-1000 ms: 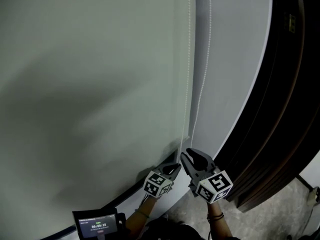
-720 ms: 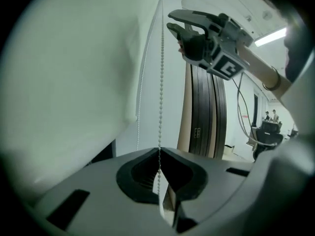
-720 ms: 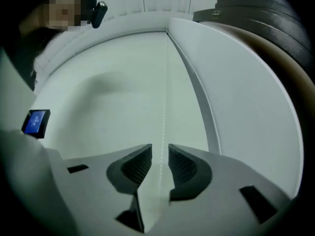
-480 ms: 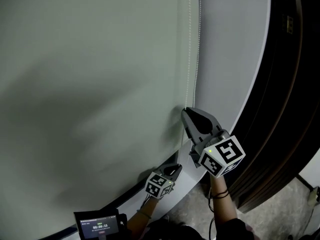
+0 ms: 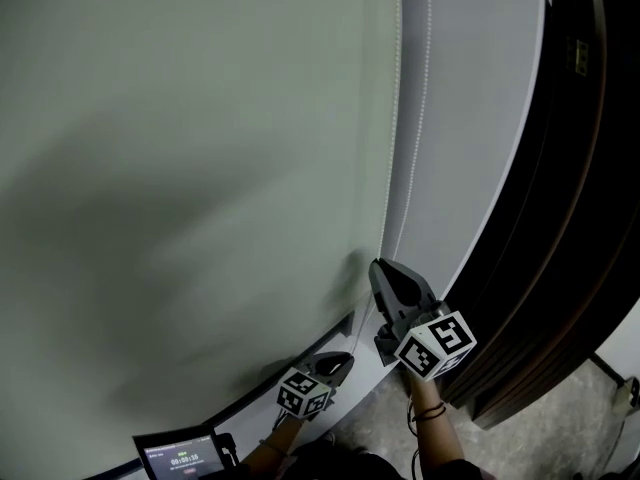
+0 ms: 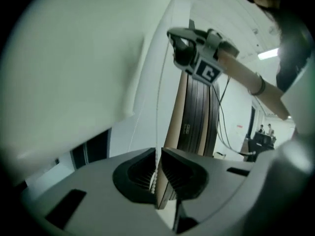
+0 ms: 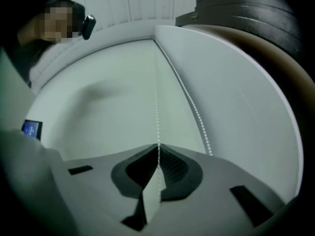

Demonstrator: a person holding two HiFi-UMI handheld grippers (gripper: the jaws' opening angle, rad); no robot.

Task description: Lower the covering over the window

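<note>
A pale green roller blind (image 5: 180, 168) covers most of the window. Two strands of white bead chain (image 5: 397, 118) hang along its right edge. My right gripper (image 5: 380, 265) is shut on one strand (image 7: 157, 102), which runs straight up from its jaws; the other strand (image 7: 194, 112) hangs free beside it. My left gripper (image 5: 343, 358) is lower and to the left, near the blind's bottom corner. It is shut on the chain (image 6: 158, 107), with beads showing between its jaws. In the left gripper view the right gripper (image 6: 194, 48) is above, on the same chain.
A white wall strip (image 5: 470, 118) runs right of the chain, then dark wooden panels (image 5: 570, 168). A small screen with a timer (image 5: 180, 458) sits at the bottom left. Grey floor (image 5: 560, 438) shows at the bottom right.
My right gripper rose along the chain half a second ago and has since come down part of the way. The left gripper has dropped a little lower.
</note>
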